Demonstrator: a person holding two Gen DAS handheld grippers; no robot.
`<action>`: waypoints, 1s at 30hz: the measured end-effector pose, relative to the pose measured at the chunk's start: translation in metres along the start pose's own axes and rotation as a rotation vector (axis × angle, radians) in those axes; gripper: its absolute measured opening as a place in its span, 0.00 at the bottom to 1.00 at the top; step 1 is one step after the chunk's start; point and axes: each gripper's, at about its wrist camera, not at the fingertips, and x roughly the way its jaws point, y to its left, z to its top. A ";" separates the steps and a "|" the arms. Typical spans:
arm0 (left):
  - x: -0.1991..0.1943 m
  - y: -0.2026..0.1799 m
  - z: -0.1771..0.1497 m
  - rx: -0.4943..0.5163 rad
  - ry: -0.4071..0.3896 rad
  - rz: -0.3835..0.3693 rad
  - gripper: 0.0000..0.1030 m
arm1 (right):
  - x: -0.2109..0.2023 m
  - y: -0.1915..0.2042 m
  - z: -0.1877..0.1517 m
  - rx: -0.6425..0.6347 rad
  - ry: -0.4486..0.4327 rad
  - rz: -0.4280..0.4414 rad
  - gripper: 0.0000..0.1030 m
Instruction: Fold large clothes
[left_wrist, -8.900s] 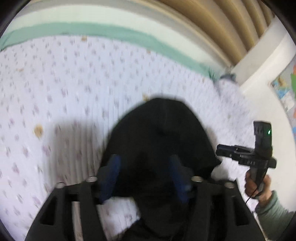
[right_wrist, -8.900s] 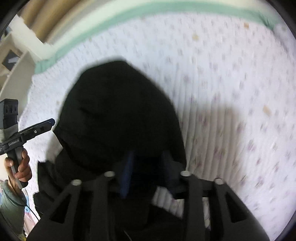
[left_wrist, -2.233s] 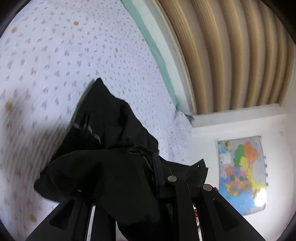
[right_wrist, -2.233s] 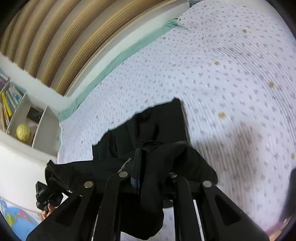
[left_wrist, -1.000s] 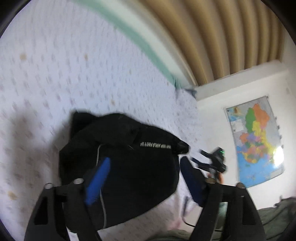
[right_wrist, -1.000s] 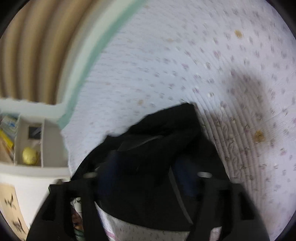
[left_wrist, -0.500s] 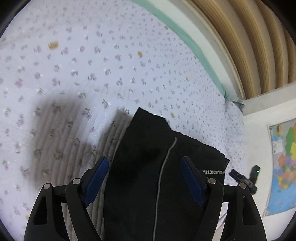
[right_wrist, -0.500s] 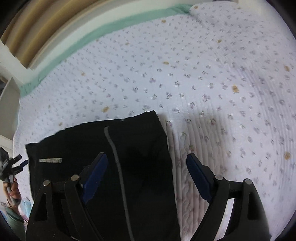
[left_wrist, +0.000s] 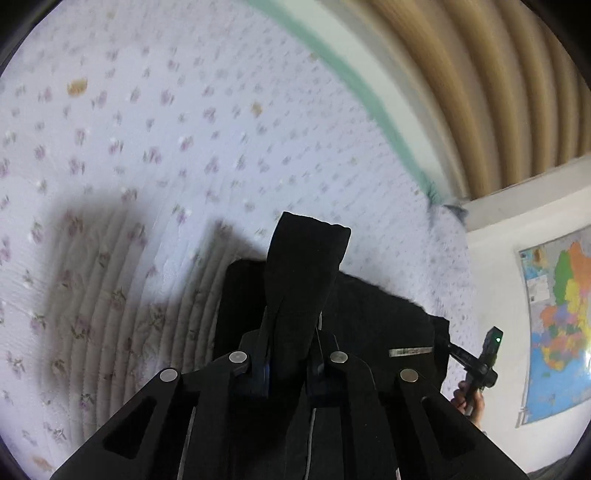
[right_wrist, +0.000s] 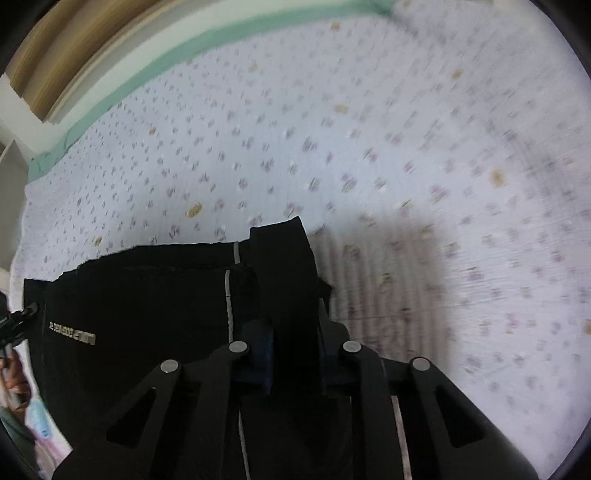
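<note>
Both grippers, left gripper (left_wrist: 290, 363) and right gripper (right_wrist: 293, 363), clamped on black garment (right_wrist: 147, 306) corners, fold pointing toward twelve o'clock across floral bedspread (right_wrist: 369, 147)

Matt black cloth garment (left_wrist: 369, 317), quilted bedspread (left_wrist: 129, 166)

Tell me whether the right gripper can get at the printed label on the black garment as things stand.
Probably not: the right gripper is shut on a raised fold of the black garment, and the printed label lies well to its left.
</note>
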 end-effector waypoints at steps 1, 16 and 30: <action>-0.005 -0.003 0.001 0.005 -0.014 -0.008 0.11 | -0.009 0.000 0.003 0.003 -0.017 -0.004 0.17; 0.071 0.027 0.023 -0.142 0.031 0.161 0.14 | 0.068 0.010 0.035 -0.006 0.066 -0.119 0.15; 0.001 -0.083 -0.014 0.273 0.007 0.365 0.42 | -0.057 0.050 -0.005 -0.072 -0.157 -0.215 0.63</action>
